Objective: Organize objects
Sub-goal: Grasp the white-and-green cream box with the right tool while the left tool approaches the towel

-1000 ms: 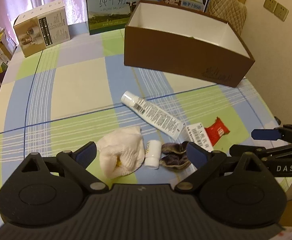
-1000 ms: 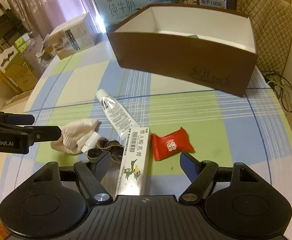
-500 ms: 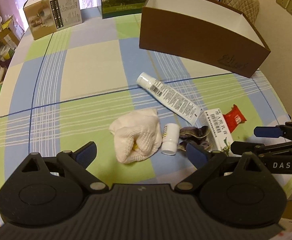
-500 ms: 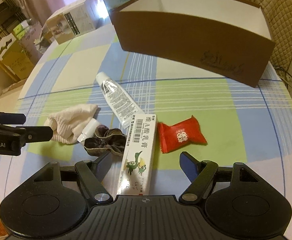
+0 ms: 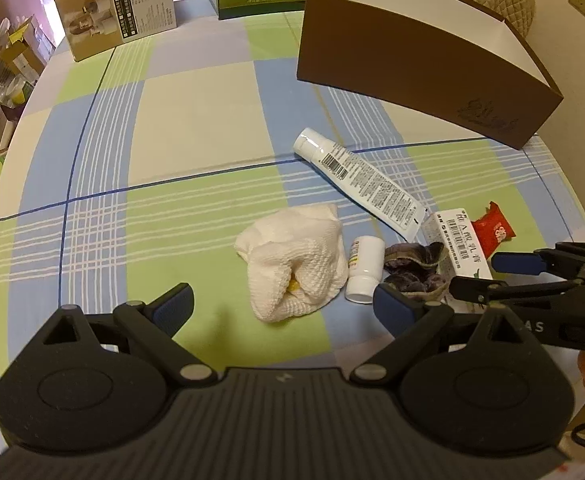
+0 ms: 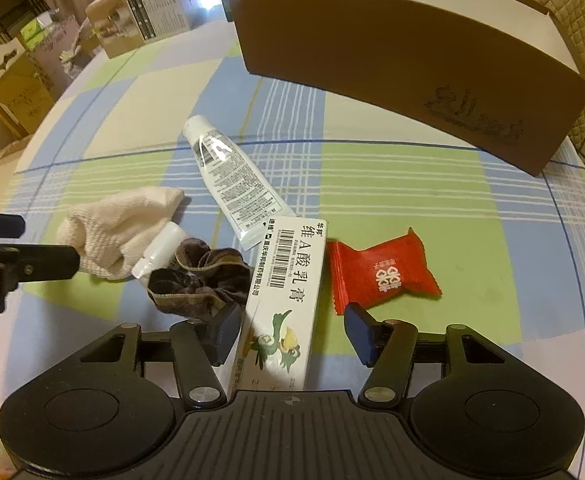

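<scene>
Checked tablecloth (image 6: 392, 184): right gripper (image 6: 288, 334) straddles the ointment carton (image 6: 288, 280), jaws just narrowing, not yet touching; it should grip squarely. Left gripper (image 5: 282, 306) hangs spread.

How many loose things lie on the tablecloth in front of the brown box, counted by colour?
White or cream: 4 (sock, small bottle, tube, ointment carton)
Red: 1 (candy packet)
Dark brown: 1 (scrunchie)
Total: 6
</scene>
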Demonstrator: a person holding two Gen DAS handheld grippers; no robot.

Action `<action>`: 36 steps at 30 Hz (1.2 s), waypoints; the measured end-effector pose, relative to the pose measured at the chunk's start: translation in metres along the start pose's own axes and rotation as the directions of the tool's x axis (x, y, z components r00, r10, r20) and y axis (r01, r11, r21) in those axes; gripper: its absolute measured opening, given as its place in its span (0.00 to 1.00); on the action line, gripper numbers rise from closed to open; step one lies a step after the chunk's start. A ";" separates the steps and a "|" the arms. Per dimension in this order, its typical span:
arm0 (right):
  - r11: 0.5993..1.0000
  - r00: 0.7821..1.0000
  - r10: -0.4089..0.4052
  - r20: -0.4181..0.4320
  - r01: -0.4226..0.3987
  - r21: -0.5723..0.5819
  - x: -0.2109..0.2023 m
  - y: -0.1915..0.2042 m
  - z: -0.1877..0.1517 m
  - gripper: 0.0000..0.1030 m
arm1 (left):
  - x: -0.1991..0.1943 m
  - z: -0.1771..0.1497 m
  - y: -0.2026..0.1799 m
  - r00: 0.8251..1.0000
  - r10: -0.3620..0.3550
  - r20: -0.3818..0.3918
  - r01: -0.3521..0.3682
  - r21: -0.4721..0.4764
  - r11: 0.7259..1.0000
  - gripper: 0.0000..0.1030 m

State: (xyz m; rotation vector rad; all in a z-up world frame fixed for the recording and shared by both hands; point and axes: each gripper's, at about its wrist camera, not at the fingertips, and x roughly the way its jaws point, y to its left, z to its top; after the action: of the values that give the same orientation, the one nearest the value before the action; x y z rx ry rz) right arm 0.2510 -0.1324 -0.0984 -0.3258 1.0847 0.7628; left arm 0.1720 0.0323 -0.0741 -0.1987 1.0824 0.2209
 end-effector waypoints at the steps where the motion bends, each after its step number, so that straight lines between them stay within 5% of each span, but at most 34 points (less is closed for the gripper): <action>1: 1.000 1.000 -0.001 0.000 0.001 -0.007 0.002 0.001 0.000 0.52 | 0.001 0.000 0.001 1.000 0.001 -0.002 -0.001 -0.001 1.000 0.92; 12: 0.994 1.000 -0.015 -0.001 0.015 -0.107 0.015 0.008 -0.001 0.36 | 0.015 0.001 0.005 1.000 0.004 -0.022 -0.004 -0.009 1.000 0.92; 20: 0.998 0.999 0.017 0.048 -0.013 -0.069 -0.007 -0.002 0.002 0.35 | 0.013 0.008 -0.009 0.999 -0.042 0.008 0.041 0.055 0.998 0.83; 26: 1.000 0.994 0.019 0.104 -0.019 -0.003 -0.032 -0.019 0.008 0.35 | 0.021 0.019 -0.026 0.998 -0.054 0.014 0.052 0.123 0.991 0.67; 31: 0.998 0.994 -0.001 0.107 -0.005 0.062 -0.039 -0.035 0.004 0.35 | 0.020 0.028 -0.035 0.994 -0.107 0.036 0.100 0.159 0.982 0.41; 33: 0.996 0.995 -0.004 0.103 -0.005 0.088 -0.041 -0.041 0.002 0.35 | 0.022 0.028 -0.036 0.995 -0.094 0.035 0.087 0.170 0.982 0.42; 36: 0.993 0.995 -0.012 0.102 0.000 0.116 -0.045 -0.050 -0.001 0.35 | 0.029 0.027 -0.030 0.998 -0.066 0.025 0.061 0.165 0.984 0.57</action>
State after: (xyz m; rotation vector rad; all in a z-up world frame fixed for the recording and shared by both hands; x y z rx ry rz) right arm 0.2737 -0.1863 -0.0648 -0.1894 1.0261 0.7003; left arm 0.2163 0.0127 -0.0859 -0.0817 1.0571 0.0767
